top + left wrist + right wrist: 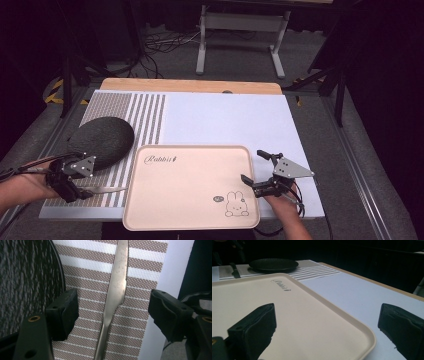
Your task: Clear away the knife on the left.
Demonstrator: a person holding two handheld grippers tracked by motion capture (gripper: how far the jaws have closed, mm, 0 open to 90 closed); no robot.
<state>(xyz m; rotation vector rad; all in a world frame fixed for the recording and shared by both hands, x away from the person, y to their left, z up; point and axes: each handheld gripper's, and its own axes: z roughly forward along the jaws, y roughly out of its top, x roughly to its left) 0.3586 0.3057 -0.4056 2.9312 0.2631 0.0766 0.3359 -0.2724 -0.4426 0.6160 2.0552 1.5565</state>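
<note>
A silver table knife lies on the brown-and-white striped placemat, its blade pointing away from me. My left gripper is open, one jaw on each side of the knife and neither touching it. In the high view the left gripper sits at the table's front left, with the knife reaching toward the tray. A beige tray with a rabbit drawing lies at front centre. My right gripper is open and straddles the tray's right rim.
A dark round plate rests on the striped placemat just beyond the left gripper, also in the left gripper view as the plate. A white mat covers the table behind the tray. A table frame and cables stand on the floor beyond.
</note>
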